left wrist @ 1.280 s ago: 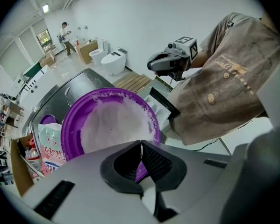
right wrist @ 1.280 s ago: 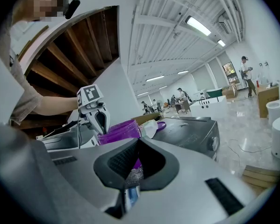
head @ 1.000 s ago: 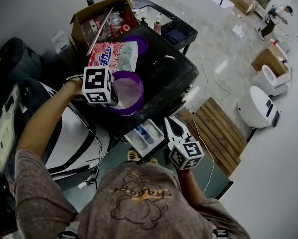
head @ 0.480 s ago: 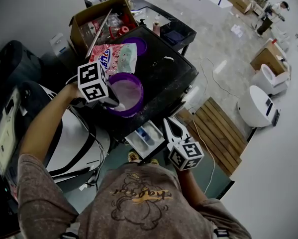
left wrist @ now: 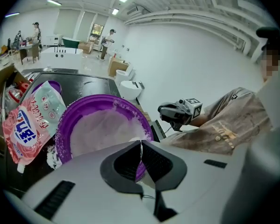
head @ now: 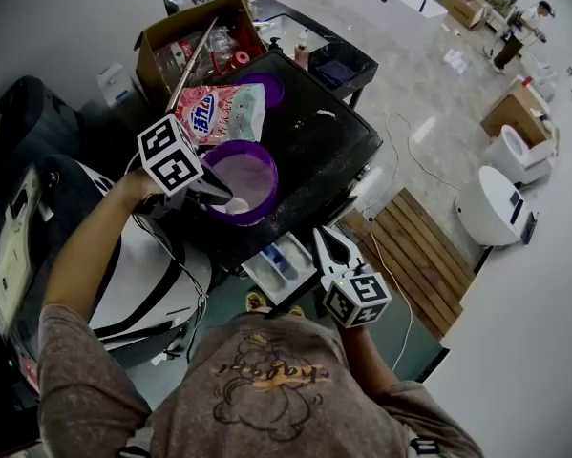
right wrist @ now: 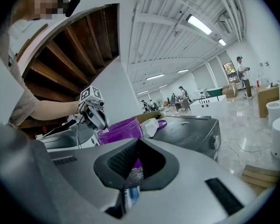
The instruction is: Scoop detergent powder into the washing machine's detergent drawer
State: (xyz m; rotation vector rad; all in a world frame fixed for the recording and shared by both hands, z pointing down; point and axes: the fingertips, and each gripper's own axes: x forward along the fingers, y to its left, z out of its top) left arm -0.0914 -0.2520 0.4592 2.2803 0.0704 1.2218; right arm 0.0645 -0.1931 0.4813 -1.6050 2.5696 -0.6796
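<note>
A purple bowl [head: 243, 179] of white detergent powder [left wrist: 102, 132] stands on the black washing machine top [head: 328, 146]. My left gripper [head: 225, 198] reaches over the bowl's near rim, shut on a thin white scoop [left wrist: 140, 149] whose edge shows between the pads. The pink detergent bag [head: 219, 111] lies behind the bowl, by a purple lid [head: 269, 86]. Below the machine's front the detergent drawer [head: 278, 260] is pulled out. My right gripper [head: 326, 235] hangs just right of the drawer, jaws together and empty; the drawer [right wrist: 130, 195] shows under them.
An open cardboard box [head: 185, 41] of clutter stands behind the machine, next to a low black table [head: 333, 65]. A wooden pallet [head: 414, 256] lies on the floor to the right, with white appliances [head: 496, 203] beyond. A white machine [head: 133, 256] stands at the left.
My left gripper has shifted a little left and tilted, so its marker cube has swung up and back while its tips stay at the bowl's near rim. The right gripper has not moved.
</note>
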